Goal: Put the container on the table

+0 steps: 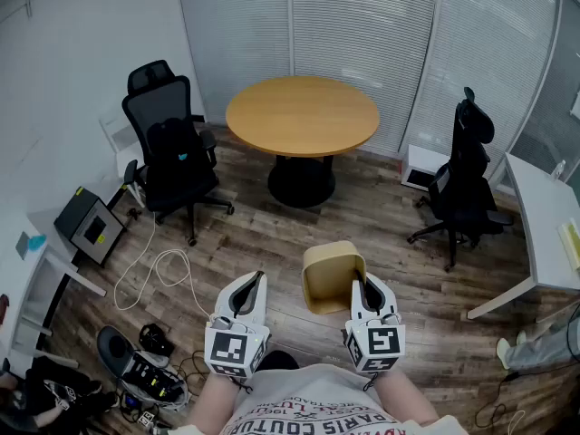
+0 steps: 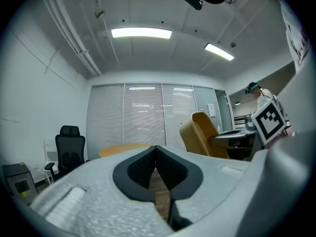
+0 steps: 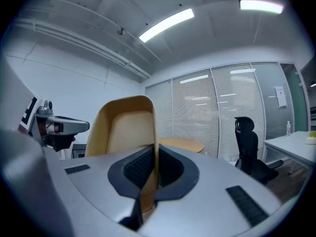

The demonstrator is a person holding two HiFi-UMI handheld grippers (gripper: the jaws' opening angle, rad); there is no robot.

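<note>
Two grippers sit nearest, held level in front of the person's shirt (image 1: 304,404), each with its marker cube facing up. The left gripper (image 1: 257,279) has its jaws pressed together with nothing between them; only floor shows through the slit below the tips. The right gripper (image 1: 361,281) is pinching a thin side wall of the container (image 1: 331,275), one dark pad on either face of the wall. This tan, round-cornered container hangs in the air over the wooden floor (image 1: 263,234), just to the left of the right gripper and between the two grippers, with its hollow inside turned towards the person. It touches no surface.

Farther out on the left, a white cable (image 1: 163,270) loops across the floor beside a dark box-like device (image 1: 91,229), and a tangle of gear (image 1: 145,370) lies near the left corner. On the right, the corner of a white desk (image 1: 542,229) juts in.

Beyond these, a black office chair (image 1: 172,157) stands at left and a second black chair (image 1: 467,184) at right. Between them, well apart from the container, is the round wooden surface (image 1: 302,114) on a dark pedestal, its top bare. White blinds (image 1: 362,25) close off the far wall.
</note>
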